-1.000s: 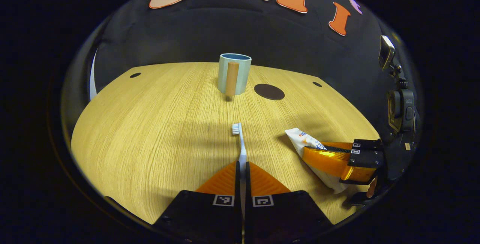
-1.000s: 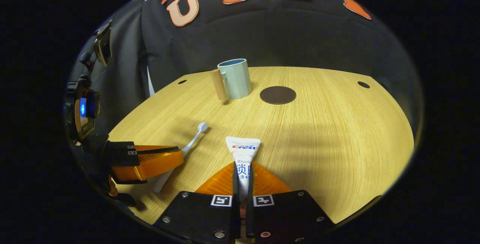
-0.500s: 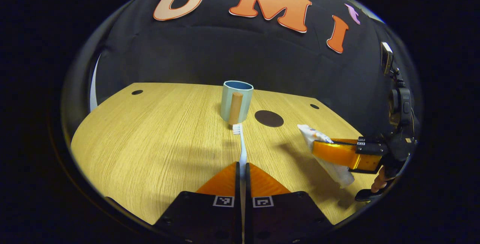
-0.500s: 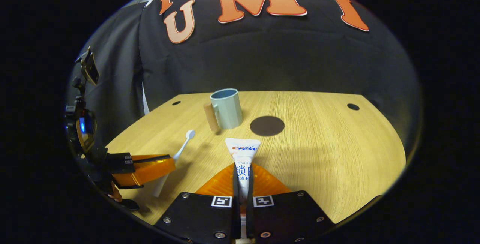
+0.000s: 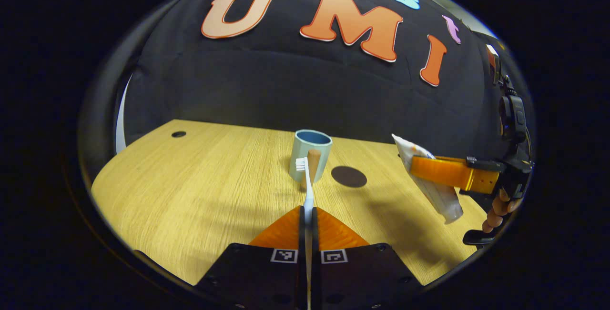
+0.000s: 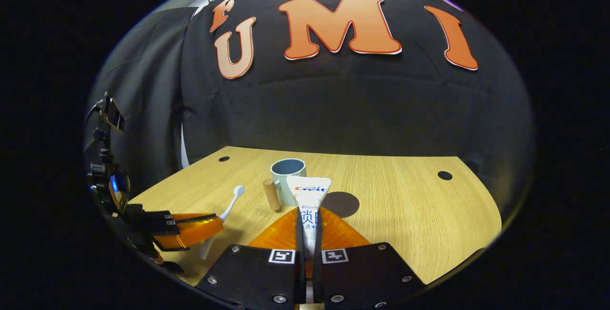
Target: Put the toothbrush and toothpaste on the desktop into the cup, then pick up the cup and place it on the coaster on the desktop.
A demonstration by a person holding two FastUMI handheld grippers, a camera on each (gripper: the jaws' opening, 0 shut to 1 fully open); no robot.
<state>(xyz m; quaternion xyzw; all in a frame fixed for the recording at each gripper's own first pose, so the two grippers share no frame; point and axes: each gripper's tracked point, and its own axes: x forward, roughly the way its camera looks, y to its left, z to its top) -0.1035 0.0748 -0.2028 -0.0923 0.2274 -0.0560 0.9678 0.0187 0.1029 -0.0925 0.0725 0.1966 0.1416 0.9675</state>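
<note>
On desk [image 5: 190,181], cup [image 5: 310,155] seemingly empty; left tool [image 5: 307,215] clamps toothbrush [image 5: 307,181], right tool [image 6: 307,219] clamps toothpaste [image 6: 309,193].

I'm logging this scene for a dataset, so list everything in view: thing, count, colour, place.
cup: one, pale blue-green with a tan wooden handle, upright at the far middle of the desktop.
coaster: one, dark brown, round, flat on the desktop beside the cup.
toothbrush: one, white, lifted off the desktop, head pointing toward the cup.
toothpaste: one tube, white with print, lifted off the desktop.
desktop: one, light wood with small dark holes near its far corners.
left tongs: one pair, shut on the toothbrush handle.
right tongs: one pair, shut on the toothpaste tube.
hand: one, fingers showing under the right tongs at the right edge of the left gripper view.
</note>
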